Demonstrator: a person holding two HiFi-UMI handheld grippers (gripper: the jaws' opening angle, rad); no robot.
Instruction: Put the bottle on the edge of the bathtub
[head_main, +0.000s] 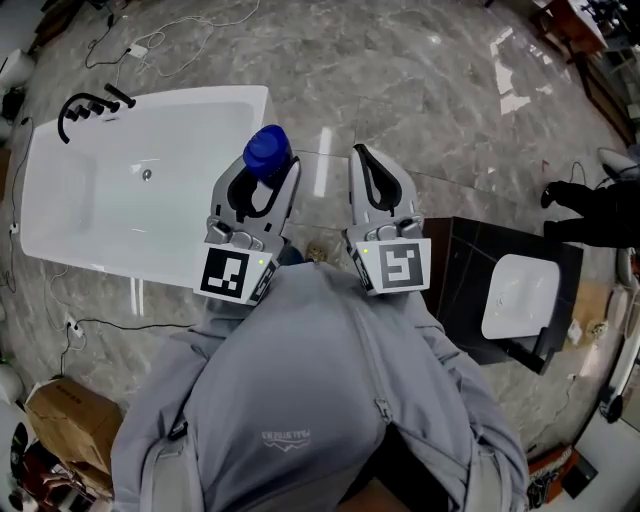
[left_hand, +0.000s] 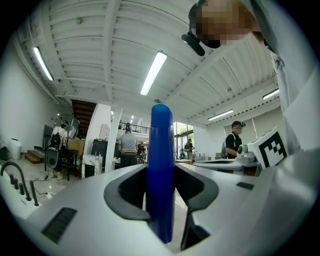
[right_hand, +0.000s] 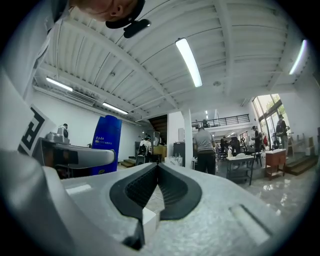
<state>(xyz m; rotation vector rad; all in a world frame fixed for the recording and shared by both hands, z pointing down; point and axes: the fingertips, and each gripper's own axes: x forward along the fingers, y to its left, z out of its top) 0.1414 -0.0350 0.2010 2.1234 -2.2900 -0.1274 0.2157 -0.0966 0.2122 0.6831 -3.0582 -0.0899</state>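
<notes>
My left gripper (head_main: 266, 172) is shut on a blue bottle (head_main: 268, 150), whose round end shows from above in the head view. It hangs just past the right end of the white bathtub (head_main: 180, 97), over the marble floor. In the left gripper view the blue bottle (left_hand: 161, 170) stands upright, clamped between the two dark pads of my left gripper (left_hand: 161, 192). My right gripper (head_main: 373, 168) is beside it to the right, shut with nothing in it. In the right gripper view, the jaws of my right gripper (right_hand: 158, 170) meet, and the blue bottle (right_hand: 106, 145) shows at the left.
A black faucet (head_main: 86, 108) sits at the tub's far left end. A dark cabinet with a white basin (head_main: 520, 295) stands at the right. A cardboard box (head_main: 68, 420) and cables (head_main: 130, 50) lie on the floor. Several people stand far off in the hall.
</notes>
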